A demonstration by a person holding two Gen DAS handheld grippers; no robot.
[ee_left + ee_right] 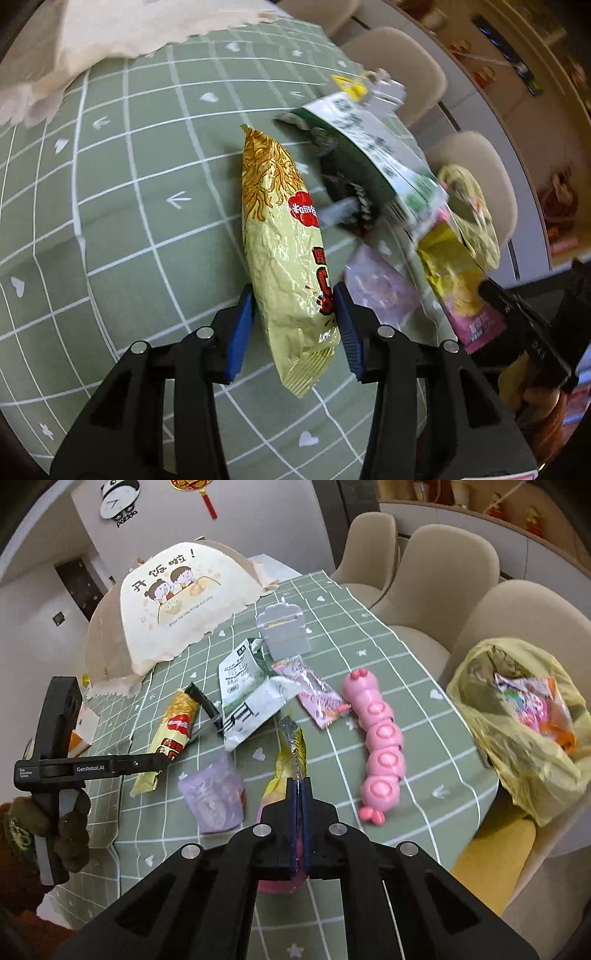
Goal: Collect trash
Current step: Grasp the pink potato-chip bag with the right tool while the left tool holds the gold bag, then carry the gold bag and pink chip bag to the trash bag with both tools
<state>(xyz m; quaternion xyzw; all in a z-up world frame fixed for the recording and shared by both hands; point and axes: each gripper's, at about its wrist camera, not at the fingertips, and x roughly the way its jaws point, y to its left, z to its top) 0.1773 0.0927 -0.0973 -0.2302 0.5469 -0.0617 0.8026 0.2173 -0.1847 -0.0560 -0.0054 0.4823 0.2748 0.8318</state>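
Note:
On the green checked tablecloth (129, 221) lies a yellow-green noodle snack packet (280, 236). My left gripper (295, 325) is shut on the packet's near end, one blue pad pressing on each side. In the right wrist view the same gripper (155, 762) reaches in from the left onto that packet (173, 731). My right gripper (300, 786) is shut on a yellow and pink wrapper (291, 746), which sticks out past the fingertips and hangs below the jaws. That wrapper (454, 280) also shows at the right of the left wrist view.
A yellow trash bag (517, 731) with wrappers inside hangs off the table's right edge. On the cloth lie a green-white carton (243, 694), a pink wrapper (317, 694), a purple wrapper (214, 797), a pink caterpillar toy (380, 746), a grey box (282, 631) and a food cover (170, 605). Beige chairs (443, 576) line the far side.

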